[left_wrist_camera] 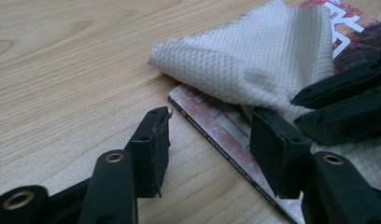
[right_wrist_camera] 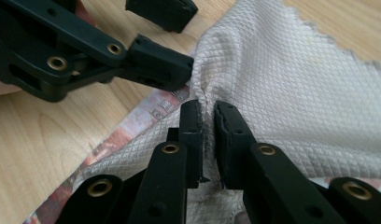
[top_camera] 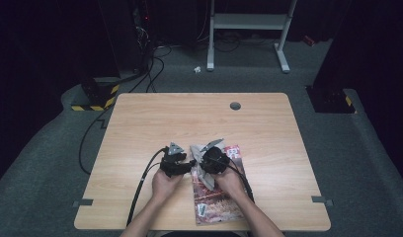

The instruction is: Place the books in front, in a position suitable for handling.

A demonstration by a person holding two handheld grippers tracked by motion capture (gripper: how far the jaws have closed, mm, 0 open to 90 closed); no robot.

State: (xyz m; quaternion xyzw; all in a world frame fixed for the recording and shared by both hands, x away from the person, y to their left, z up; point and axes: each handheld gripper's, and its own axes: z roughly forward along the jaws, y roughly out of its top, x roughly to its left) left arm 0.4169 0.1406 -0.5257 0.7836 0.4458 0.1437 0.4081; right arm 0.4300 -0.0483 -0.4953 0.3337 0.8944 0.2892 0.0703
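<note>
The white cloth point(right_wrist_camera: 291, 107) lies crumpled on the magazine point(top_camera: 217, 197), which rests near the front edge of the bench point(top_camera: 155, 118), at the person's right. The right tongs point(right_wrist_camera: 207, 135) are closed to a narrow slit, pinching a fold of the cloth just above the magazine's cover. The left tongs point(left_wrist_camera: 209, 140) stand about half open with nothing between them, poised at the magazine's left edge, one jaw over bare wood and the other over the cover. From these left tongs the cloth lies just ahead and to the right, its free corner pointing away from the magazine's spine. The likely next move is for the left tongs to close on that nearby edge.
</note>
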